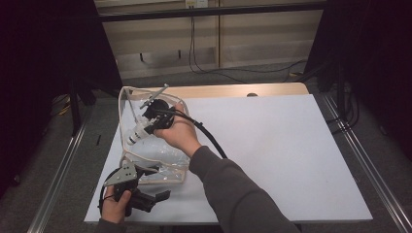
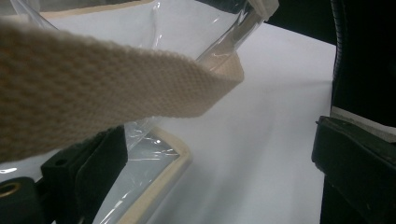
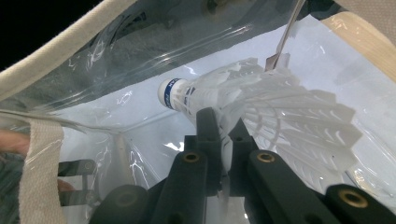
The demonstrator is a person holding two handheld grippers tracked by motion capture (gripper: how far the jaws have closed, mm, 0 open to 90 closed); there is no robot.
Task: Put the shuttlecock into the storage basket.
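A clear plastic bag (image 1: 156, 164) with beige trim lies at the left of the white table (image 1: 272, 145). My right gripper (image 1: 146, 126) reaches into its open top, shut on the feather skirt of a white shuttlecock (image 1: 135, 134). In the right gripper view the jaws (image 3: 223, 128) pinch the feathers, and the shuttlecock (image 3: 261, 98) points its blue-banded cork away, inside the bag's clear walls. My left gripper (image 1: 160, 183) sits at the bag's near edge, jaws wide apart. In the left gripper view (image 2: 219, 172) a beige webbing strap (image 2: 93, 79) of the bag (image 2: 154, 163) hangs across, above the left jaw.
The right gripper's black cable (image 1: 210, 138) trails across the table behind the forearm. Metal rails (image 1: 362, 160) run along both sides of the table. A wooden strip (image 1: 243, 90) borders the table's far edge, with floor cables (image 1: 228, 73) beyond it.
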